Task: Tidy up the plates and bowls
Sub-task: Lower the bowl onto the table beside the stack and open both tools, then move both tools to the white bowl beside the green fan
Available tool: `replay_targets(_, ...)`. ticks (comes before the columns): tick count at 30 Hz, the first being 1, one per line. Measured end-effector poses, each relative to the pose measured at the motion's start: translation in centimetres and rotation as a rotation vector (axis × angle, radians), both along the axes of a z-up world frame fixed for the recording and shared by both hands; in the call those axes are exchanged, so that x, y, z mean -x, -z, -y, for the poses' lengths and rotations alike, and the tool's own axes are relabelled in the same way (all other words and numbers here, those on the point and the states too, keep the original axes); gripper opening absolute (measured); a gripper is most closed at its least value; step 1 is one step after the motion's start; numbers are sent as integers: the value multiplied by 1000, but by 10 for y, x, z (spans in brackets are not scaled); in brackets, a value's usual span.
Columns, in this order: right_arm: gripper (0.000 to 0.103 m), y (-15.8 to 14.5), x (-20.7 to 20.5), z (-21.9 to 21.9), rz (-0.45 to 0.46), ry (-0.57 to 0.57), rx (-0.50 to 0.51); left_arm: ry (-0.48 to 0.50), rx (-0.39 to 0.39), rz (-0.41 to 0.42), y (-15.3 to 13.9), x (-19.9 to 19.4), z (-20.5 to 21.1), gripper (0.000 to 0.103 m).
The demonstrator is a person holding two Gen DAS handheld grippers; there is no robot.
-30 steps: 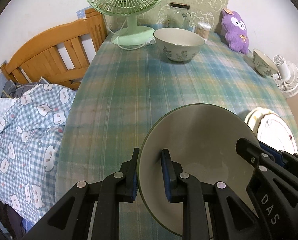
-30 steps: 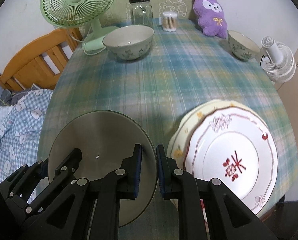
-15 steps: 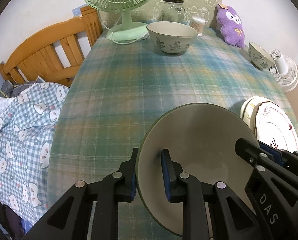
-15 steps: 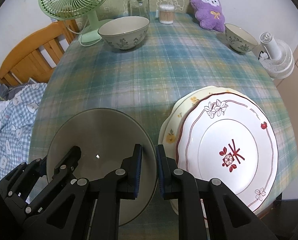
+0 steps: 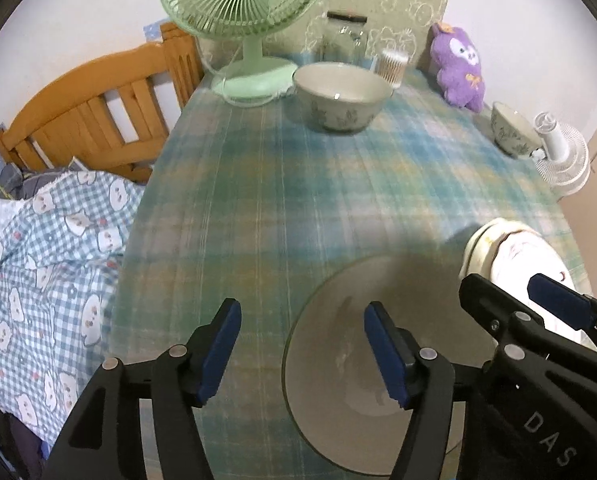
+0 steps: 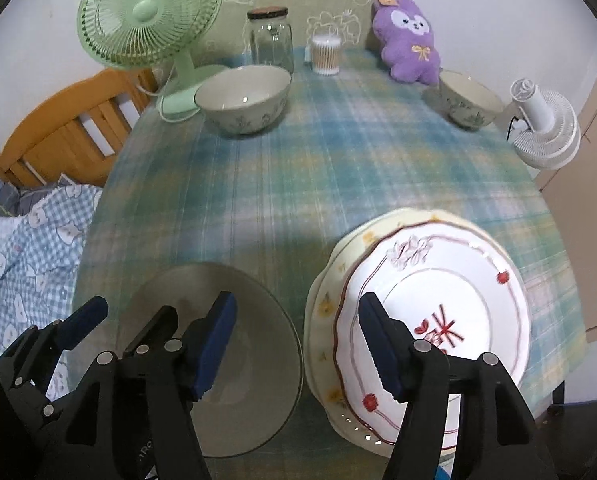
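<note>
Left wrist view: the left hand-held gripper (image 5: 300, 346) has just sprung apart, jaws wide, clamping nothing. The grey-green plate (image 5: 362, 408) lies flat on the plaid worktop (image 5: 298, 184), its left rim between the two pads, the bulk of it toward 3 o'clock. The right hand-held gripper (image 5: 510, 294) shows at 3 o'clock over the far rim. A large bowl (image 5: 342, 96) sits at 12 o'clock, a small bowl (image 5: 512, 134) at 2.

Right wrist view: the right hand-held gripper (image 6: 296, 346) has also just opened, holding nothing. The plate (image 6: 254, 360) lies toward 9 o'clock, its right rim between the pads; the stacked patterned plates (image 6: 438, 312) lie at 3 o'clock.
</note>
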State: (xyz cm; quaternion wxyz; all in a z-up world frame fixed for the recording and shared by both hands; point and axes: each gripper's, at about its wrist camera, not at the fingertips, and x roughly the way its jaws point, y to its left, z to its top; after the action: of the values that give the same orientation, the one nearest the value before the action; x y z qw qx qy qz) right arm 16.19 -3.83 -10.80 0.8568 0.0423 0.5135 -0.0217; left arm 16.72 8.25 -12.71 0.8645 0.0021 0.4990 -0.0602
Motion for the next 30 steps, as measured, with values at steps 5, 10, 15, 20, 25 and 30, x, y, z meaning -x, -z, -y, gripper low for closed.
replay_targets(5,67,-25,-7,4,30,10,-11,5,24,18,-23,-11,-2,69)
replay_targets(10,67,-52,-25,1,85,-20,1,-1,20,75,-48,-26,0,74)
replay_targets(15,67,-68,-50,2,119,-56,16,-17,14,114,-65,-43,6,76)
replay_targets(20,67,-74,-83,8,142,-86,0,-54,14,119,-72,-71,12,76)
replay_targets(25,67,-72,-122,14,151,-123,-12,-91,-13,129,-72,-102,21,76)
replay_targets(30,67,-65,-164,19,160,-153,-33,-134,-45,142,-68,-136,30,76)
